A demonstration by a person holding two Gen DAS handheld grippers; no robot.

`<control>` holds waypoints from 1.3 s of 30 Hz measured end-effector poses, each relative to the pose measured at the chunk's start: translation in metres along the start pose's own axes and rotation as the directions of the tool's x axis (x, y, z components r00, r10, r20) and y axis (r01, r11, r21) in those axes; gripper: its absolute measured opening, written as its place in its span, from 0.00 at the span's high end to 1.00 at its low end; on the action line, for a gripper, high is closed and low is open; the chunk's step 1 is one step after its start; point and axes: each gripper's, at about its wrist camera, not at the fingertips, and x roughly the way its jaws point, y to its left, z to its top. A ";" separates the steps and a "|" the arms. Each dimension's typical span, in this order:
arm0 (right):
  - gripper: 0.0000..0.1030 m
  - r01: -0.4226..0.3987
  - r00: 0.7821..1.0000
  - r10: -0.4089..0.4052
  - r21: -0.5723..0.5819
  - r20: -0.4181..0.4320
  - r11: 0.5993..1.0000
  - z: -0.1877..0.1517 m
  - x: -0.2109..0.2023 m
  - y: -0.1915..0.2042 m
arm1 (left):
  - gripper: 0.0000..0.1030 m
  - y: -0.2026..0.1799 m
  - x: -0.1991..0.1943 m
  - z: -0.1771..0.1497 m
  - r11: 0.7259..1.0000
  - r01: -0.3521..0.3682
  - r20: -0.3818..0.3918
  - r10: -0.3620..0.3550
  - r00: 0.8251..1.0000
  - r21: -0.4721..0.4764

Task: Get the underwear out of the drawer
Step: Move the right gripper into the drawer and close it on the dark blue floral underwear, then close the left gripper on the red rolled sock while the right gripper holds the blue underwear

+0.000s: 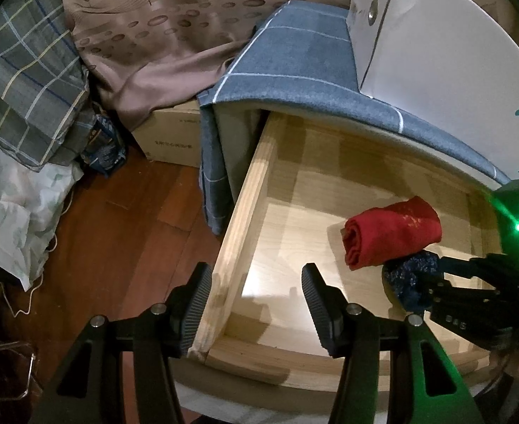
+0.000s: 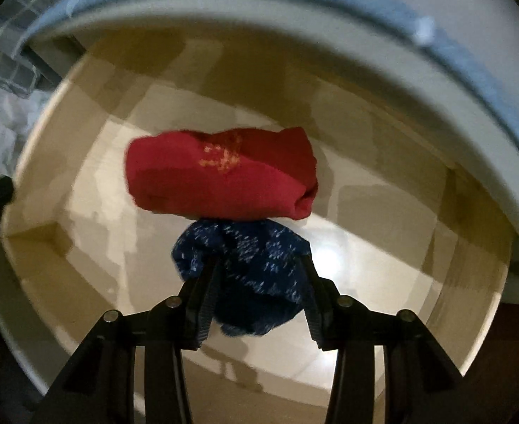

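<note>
A pale wooden drawer [image 1: 245, 190] stands pulled out, and its floor [image 2: 383, 247] holds two rolled pieces of underwear that touch each other. The red roll [image 1: 393, 233] [image 2: 220, 176] lies farther in. A dark blue speckled piece [image 1: 407, 279] [image 2: 252, 243] lies in front of it. My right gripper [image 1: 432, 282] [image 2: 257, 268] points down into the drawer, its pads pressing on either side of the blue piece. My left gripper [image 1: 255, 272] hangs open and empty over the drawer's left wall, one finger on each side.
A blue checked cloth [image 1: 294, 53] covers the cabinet top, with a white box [image 1: 436, 35] on it. Left of the drawer are a wooden floor [image 1: 118, 219], a cardboard box [image 1: 167, 130], a brown curtain [image 1: 146, 17], plaid fabric [image 1: 22, 81] and a white bag [image 1: 8, 212].
</note>
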 end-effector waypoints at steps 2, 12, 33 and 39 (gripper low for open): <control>0.60 -0.001 1.000 0.001 -0.004 -0.020 1.000 0.001 0.008 0.000 | 0.47 0.000 0.001 0.000 1.000 -0.001 -0.004 0.001 1.000 -0.001; 0.65 -0.032 0.995 0.036 0.043 -0.098 0.999 -0.005 0.020 -0.016 | 0.47 -0.002 0.001 0.000 1.000 -0.009 -0.008 0.009 1.000 0.008; 0.65 0.024 0.971 0.030 0.221 -0.238 0.975 -0.071 0.023 -0.086 | 0.47 -0.005 0.002 0.000 1.000 -0.012 -0.012 0.012 1.000 0.018; 0.65 0.081 0.957 -0.012 0.227 -0.291 0.970 -0.070 0.029 -0.082 | 0.47 -0.008 0.002 0.000 0.999 -0.001 -0.017 0.001 1.000 0.033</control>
